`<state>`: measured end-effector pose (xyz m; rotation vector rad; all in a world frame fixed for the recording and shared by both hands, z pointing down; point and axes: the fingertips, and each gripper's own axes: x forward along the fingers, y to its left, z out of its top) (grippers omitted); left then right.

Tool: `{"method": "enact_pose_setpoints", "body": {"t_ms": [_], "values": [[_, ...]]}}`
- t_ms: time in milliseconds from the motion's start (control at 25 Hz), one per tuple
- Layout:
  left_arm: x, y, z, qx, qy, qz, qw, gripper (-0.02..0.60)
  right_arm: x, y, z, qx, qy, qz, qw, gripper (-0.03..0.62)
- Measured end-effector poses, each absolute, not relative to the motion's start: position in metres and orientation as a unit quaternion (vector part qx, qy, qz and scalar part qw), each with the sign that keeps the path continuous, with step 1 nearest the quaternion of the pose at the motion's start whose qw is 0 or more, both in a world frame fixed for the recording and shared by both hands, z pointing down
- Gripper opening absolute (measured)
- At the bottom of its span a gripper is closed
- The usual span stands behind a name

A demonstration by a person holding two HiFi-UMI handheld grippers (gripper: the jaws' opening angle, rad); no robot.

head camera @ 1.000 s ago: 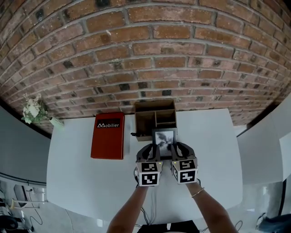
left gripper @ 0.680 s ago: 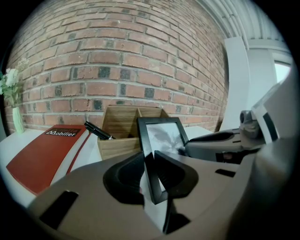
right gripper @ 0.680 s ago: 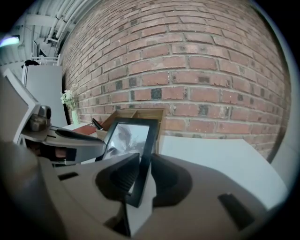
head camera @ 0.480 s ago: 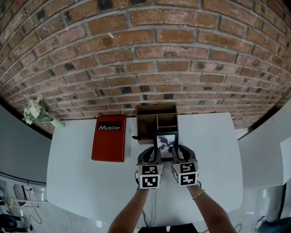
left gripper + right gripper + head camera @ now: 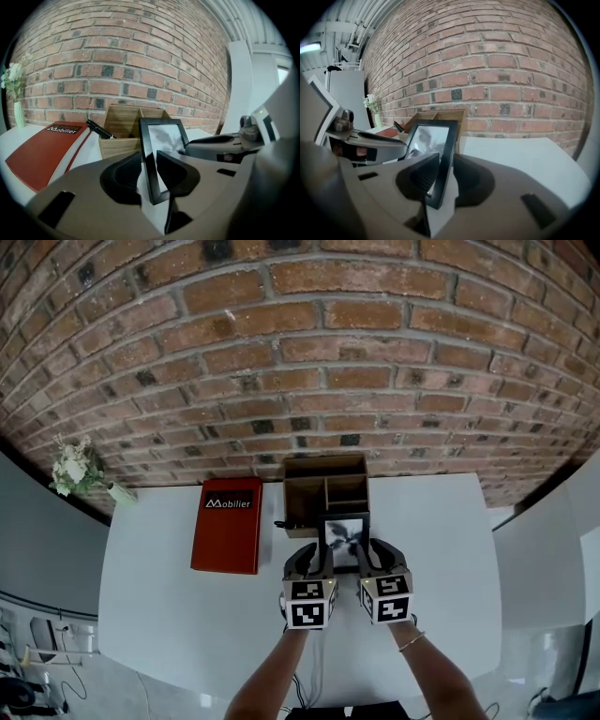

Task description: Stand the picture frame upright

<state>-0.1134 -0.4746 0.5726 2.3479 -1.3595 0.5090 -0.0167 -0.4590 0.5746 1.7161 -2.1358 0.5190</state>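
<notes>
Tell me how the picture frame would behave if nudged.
The picture frame stands nearly upright on a thin edge, so it would probably tip easily. Its reflective front suggests glazing: likely stiff but breakable.

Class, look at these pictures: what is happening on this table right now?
A person works a gripper in each hand on a black picture frame, which stands upright on the white table before a wooden organizer. The right gripper is clamped on the frame's right edge. The left gripper has its jaws opening around the left edge.
</notes>
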Motion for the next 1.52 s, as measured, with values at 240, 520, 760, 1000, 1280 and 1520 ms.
{"method": "enact_pose_setpoints", "body": {"t_ms": [240, 520, 760, 1000, 1280, 1520], "values": [[-0.115, -0.473, 0.565, 0.835, -0.489, 0.171, 0.185, 0.101, -0.011, -0.453, 0.568, 0.61, -0.754, 0.187, 0.158, 0.083], [-0.121, -0.463, 0.543, 0.842, -0.485, 0.161, 0.171, 0.083, -0.012, -0.438, 0.55, 0.617, -0.751, 0.193, 0.134, 0.083], [-0.132, -0.449, 0.52, 0.847, -0.486, 0.145, 0.159, 0.037, -0.017, -0.419, 0.522, 0.615, -0.756, 0.196, 0.11, 0.083], [-0.138, -0.426, 0.497, 0.857, -0.476, 0.136, 0.145, 0.013, -0.016, -0.393, 0.488, 0.614, -0.762, 0.189, 0.088, 0.083], [-0.144, -0.401, 0.476, 0.86, -0.479, 0.123, 0.127, -0.006, -0.005, -0.359, 0.467, 0.61, -0.769, 0.177, 0.076, 0.083], [-0.148, -0.374, 0.46, 0.858, -0.486, 0.115, 0.121, -0.006, 0.008, -0.328, 0.451, 0.607, -0.772, 0.181, 0.051, 0.08]]}}
